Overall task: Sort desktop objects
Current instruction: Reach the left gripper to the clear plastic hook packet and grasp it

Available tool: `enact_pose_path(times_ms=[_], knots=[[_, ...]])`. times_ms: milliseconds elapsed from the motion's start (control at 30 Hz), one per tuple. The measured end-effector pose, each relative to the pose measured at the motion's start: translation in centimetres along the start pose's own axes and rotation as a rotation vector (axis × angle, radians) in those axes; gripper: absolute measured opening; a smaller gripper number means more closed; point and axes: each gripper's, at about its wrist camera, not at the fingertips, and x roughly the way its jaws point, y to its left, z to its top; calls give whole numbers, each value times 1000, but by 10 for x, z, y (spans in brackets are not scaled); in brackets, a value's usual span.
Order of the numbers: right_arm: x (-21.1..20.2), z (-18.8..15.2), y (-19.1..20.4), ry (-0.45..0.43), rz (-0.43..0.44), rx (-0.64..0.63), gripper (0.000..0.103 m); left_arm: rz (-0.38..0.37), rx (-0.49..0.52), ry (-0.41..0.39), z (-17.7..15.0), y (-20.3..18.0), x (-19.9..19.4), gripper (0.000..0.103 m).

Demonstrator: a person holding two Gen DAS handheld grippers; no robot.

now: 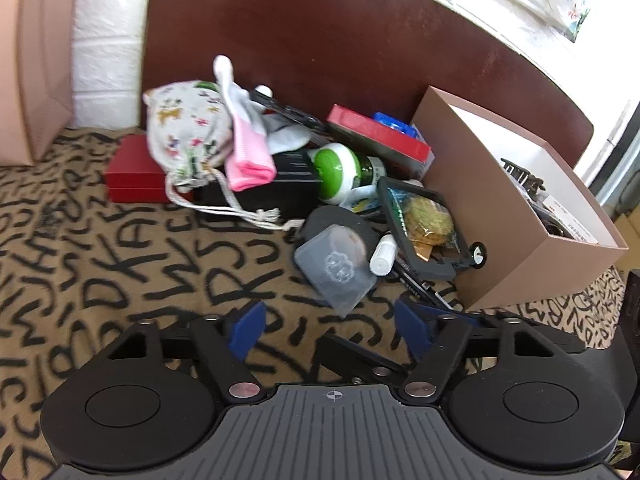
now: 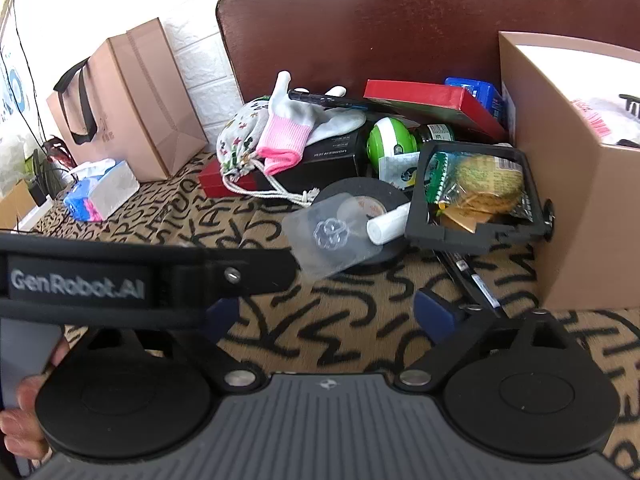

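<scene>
We see the main risk in how tightly the clutter is stacked: the translucent grey plastic case [image 1: 334,270] leans on the flat black tape roll [image 1: 340,226], with a small white tube [image 1: 383,255] resting against both, so pulling any one of them will likely drag or roll the others across the tan tablecloth printed with black letters [image 1: 120,272]. The open black frame tray holding a green-wrapped snack packet [image 1: 424,226] sits tilted just beside the brown cardboard box [image 1: 496,236], and a careless grab on its thin edge could tip the packet out. Farther back, the pink-cuffed white glove [image 1: 250,148] and floral drawstring pouch [image 1: 188,136] drape over a black carton [image 1: 276,190] and a red flat box [image 1: 134,172], so soft items may snag as they lift; the green-capped bottle [image 1: 340,172] lies on its side and could roll. Our left gripper [image 1: 330,322] hangs above the cloth with its blue-padded fingers spread wide, holding nothing and touching nothing, just short of the grey case. Our right gripper [image 2: 332,314] is likewise wide apart and empty over bare cloth, near the pile and the box.
</scene>
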Motion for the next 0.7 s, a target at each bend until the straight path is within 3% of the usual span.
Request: enact_pose_path(times_ms=[200, 700], knots=[[18, 8, -10, -8, 2, 6, 84, -48, -18, 34, 12, 2, 26, 65], [45, 23, -26, -53, 4, 49, 83, -28, -50, 37, 36, 9, 58, 62]])
